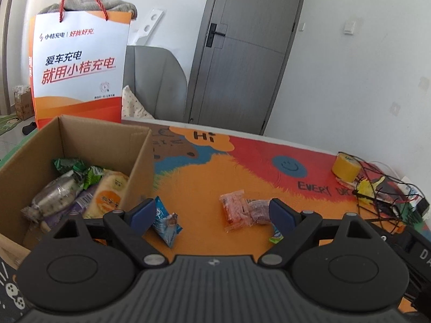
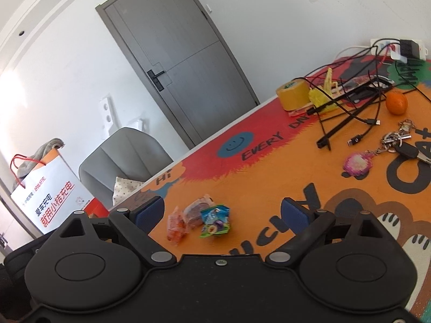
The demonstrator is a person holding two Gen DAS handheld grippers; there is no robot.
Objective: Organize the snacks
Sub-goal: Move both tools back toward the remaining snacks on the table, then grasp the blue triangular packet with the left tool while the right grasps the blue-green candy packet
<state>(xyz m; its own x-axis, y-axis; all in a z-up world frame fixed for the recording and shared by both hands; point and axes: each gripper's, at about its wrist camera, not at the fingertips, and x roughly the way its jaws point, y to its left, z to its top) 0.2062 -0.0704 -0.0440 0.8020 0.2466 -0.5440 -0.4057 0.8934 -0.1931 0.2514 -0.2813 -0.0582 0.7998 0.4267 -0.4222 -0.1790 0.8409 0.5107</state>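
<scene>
A cardboard box [image 1: 136, 158] stands at the left of the orange mat and holds several wrapped snacks [image 1: 80, 191]. My left gripper [image 1: 212, 212] hangs open above the mat with nothing between its fingers. On the mat beyond it lie a blue packet [image 1: 165, 222], an orange packet [image 1: 234, 210], a purplish packet [image 1: 257, 210] and a green-edged packet [image 1: 276, 235], partly hidden by the right finger. My right gripper [image 2: 223, 210] is open and empty too. Ahead of it lie the orange packet [image 2: 176, 227], the purplish packet [image 2: 195, 211] and the green-blue packet [image 2: 215, 220].
A tall paper bag [image 1: 79, 67] stands behind the box. Far right on the mat sit a yellow tape roll [image 2: 292, 94], tangled black cables [image 2: 350, 102], an orange fruit [image 2: 396, 102] and keys [image 2: 398, 142]. A grey chair [image 2: 124, 156] and a door [image 2: 186, 53] are beyond the table edge.
</scene>
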